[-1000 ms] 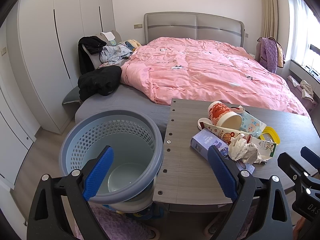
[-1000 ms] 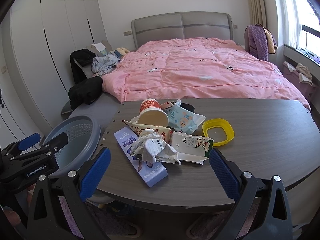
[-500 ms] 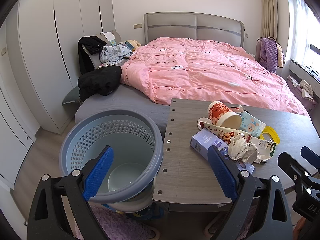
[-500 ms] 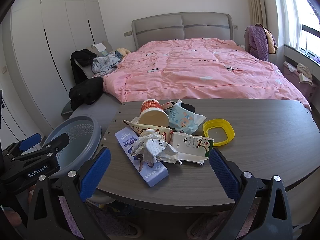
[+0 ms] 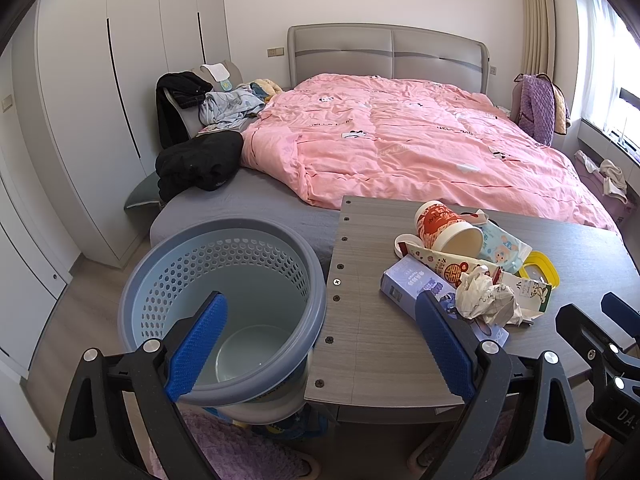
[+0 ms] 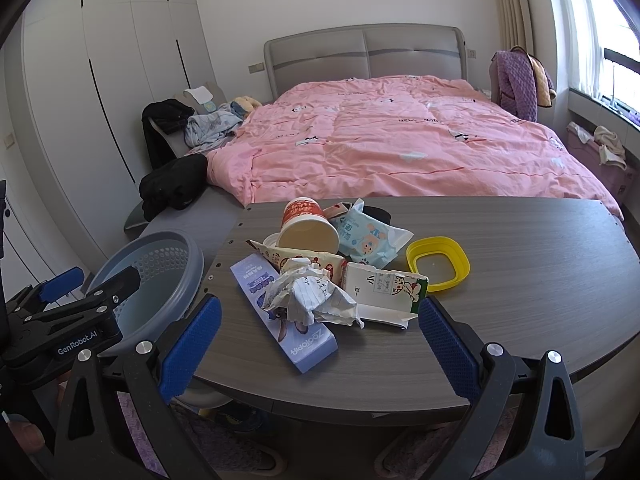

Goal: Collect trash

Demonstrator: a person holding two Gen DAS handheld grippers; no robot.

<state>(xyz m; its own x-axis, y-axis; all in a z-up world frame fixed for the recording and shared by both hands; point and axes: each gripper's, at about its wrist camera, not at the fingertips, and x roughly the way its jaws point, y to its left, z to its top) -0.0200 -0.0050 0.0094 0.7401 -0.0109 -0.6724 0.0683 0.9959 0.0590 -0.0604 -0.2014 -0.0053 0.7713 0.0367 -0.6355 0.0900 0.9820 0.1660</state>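
Both grippers, left gripper (image 5: 318, 344) and right gripper (image 6: 318, 346), are hovering wide open and empty, one blue basket (image 5: 224, 264) is sitting empty left of the table (image 6: 520, 248), whose trash pile (image 6: 320, 276) is holding one cup (image 6: 306, 228).

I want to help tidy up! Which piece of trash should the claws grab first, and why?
Probably the crumpled paper: it lies on top of the pile, nearest the open right claw. Ease that claw forward around it; the basket waits empty beside the table.
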